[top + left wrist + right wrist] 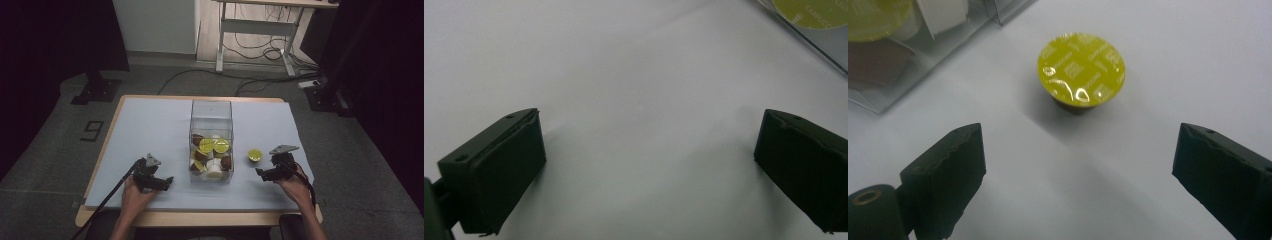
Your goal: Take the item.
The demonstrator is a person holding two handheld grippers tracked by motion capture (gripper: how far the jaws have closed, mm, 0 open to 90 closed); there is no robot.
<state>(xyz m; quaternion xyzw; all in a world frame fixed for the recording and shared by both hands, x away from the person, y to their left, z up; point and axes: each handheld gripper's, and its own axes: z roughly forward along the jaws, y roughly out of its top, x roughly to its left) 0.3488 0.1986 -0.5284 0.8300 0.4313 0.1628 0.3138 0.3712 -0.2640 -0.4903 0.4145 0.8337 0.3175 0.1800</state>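
While both hands are resting low near the bottom of the high view, the work in hand is looking like loading coffee capsules into the clear box (211, 116) at frame centre.

- Right gripper (266, 173): sitting lower right of centre in the high view, jaws spread wide, holding nothing. In the right gripper view the yellow capsule (1081, 69) is lying just ahead of the two black jaws, upper centre of that frame, foil lid up and tilted slightly toward the camera, body underneath. In the high view the same capsule (255, 155) is sitting on the white sheet (150, 130), just right of the box, apart from its wall.
- Left gripper (649, 165): jaws also spread wide, nothing but bare sheet between them; a box corner with a yellow lid behind it is showing at the upper right of the left gripper view.
- Box contents: yellow, brown and white capsules piling in the lower half.

Risks, as judged:
- Capsule is short and tapered; jaws closing on the foil rim rather than the body could be flipping it or squirting it away.
- Coming in too low, the jaw tips could be dragging and wrinkling the sheet, shifting the capsule.
- Box wall is near; a wide swing could be knocking it.
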